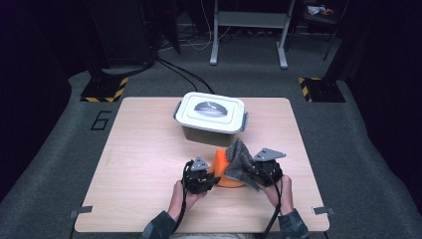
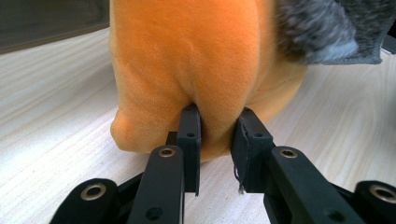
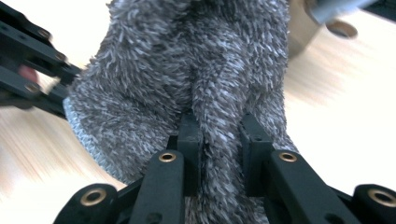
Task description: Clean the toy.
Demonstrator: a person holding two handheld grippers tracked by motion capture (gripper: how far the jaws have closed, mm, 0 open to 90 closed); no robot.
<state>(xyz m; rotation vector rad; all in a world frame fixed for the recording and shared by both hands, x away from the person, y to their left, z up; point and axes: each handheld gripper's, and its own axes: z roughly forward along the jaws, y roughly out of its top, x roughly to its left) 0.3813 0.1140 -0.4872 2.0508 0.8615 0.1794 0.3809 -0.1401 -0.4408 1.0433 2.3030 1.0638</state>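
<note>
Grey cloth (image 3: 187, 70) pinched by right tongs (image 3: 219, 135), orange cloth (image 2: 196, 60) by left tongs (image 2: 218, 126)

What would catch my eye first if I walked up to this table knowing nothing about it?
Probably the bright orange plush cloth near the table's front edge, pinched by the left tool. Draped against it is a shaggy grey towel, clamped by the right tool and lifted off the pale wooden table. Behind them sits a grey plastic box with a white handled lid, closed.
</note>
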